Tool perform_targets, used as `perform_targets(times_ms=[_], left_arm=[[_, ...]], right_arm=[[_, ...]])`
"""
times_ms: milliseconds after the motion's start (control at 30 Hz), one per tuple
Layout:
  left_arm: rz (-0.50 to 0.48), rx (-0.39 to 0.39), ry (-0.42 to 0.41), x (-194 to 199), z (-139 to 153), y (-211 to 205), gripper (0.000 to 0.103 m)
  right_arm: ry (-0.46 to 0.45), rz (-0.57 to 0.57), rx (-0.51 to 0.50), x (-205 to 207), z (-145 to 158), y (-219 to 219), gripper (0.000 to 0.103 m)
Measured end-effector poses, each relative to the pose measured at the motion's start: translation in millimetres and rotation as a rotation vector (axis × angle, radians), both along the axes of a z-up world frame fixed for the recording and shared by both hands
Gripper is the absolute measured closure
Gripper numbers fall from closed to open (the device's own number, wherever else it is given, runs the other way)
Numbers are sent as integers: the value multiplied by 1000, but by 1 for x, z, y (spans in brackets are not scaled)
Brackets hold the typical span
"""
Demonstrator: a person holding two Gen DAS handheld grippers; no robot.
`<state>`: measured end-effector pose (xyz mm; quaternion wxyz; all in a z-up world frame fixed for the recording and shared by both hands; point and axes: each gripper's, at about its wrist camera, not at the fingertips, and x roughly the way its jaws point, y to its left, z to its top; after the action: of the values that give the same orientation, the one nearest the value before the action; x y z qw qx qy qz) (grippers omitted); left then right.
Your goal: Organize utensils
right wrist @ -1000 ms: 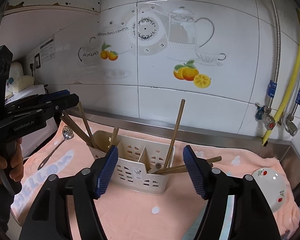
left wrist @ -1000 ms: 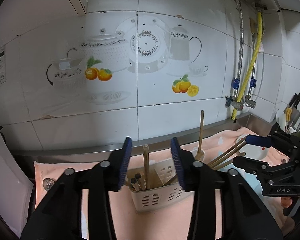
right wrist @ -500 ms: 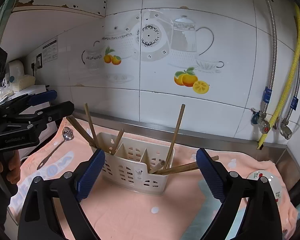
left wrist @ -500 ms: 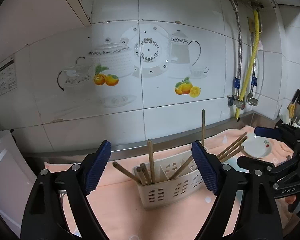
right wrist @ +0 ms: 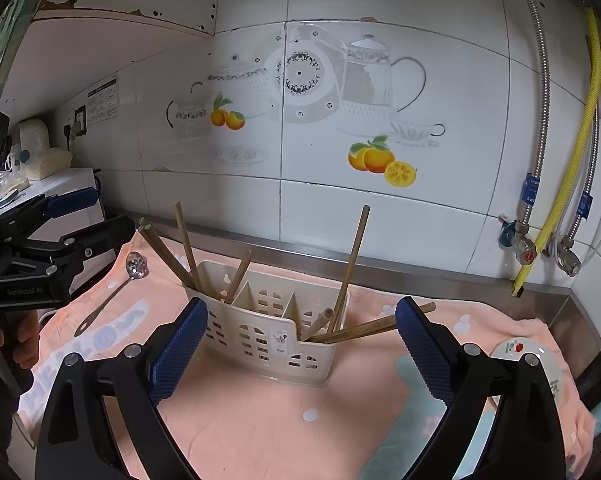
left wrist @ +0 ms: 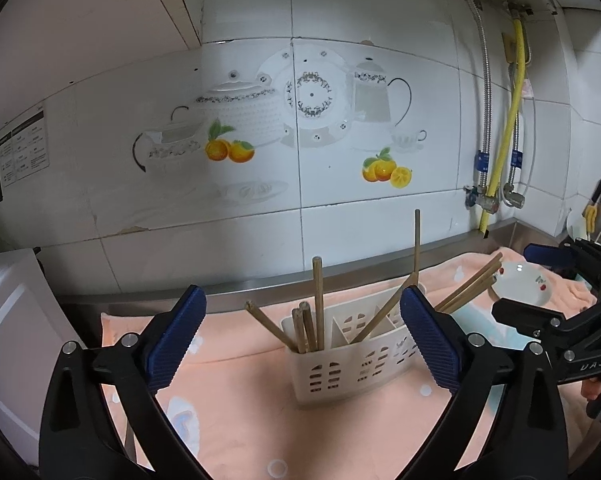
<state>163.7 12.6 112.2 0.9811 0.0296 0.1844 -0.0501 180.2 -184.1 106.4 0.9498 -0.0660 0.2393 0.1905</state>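
A cream slotted utensil caddy (left wrist: pixel 340 368) (right wrist: pixel 268 332) stands on a peach towel (left wrist: pixel 240 400) (right wrist: pixel 260 420). Wooden chopsticks (left wrist: pixel 318 300) (right wrist: pixel 352 264) stick out of its end compartments, some leaning over the rim. My left gripper (left wrist: pixel 302 294) is short of the caddy, jaws opening wide with nothing between them. My right gripper (right wrist: pixel 300 304) is open and empty, its fingers framing the caddy from the other side without touching it. A metal slotted spoon (right wrist: pixel 116 296) lies on the towel left of the caddy. Each gripper also shows at the edge of the other's view.
A small white plate (left wrist: pixel 516 288) (right wrist: pixel 512 354) with red fruit print sits on the towel near the right corner. A steel ledge and tiled wall run behind. Water valves and hoses (right wrist: pixel 520 240) hang at the right; a white appliance (left wrist: pixel 12 320) stands at the left.
Both grippers' jaws have spread much wider. The left one has backed away from the caddy, whose chopsticks now stand free. The right hand has barely moved.
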Motion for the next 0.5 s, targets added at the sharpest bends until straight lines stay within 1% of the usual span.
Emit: perform_targets(times_ms=[500], left_arm=[[18,-25,23,-12,-13,10,5]], right_arm=[[0,1,6,-13,-4,-1,10]])
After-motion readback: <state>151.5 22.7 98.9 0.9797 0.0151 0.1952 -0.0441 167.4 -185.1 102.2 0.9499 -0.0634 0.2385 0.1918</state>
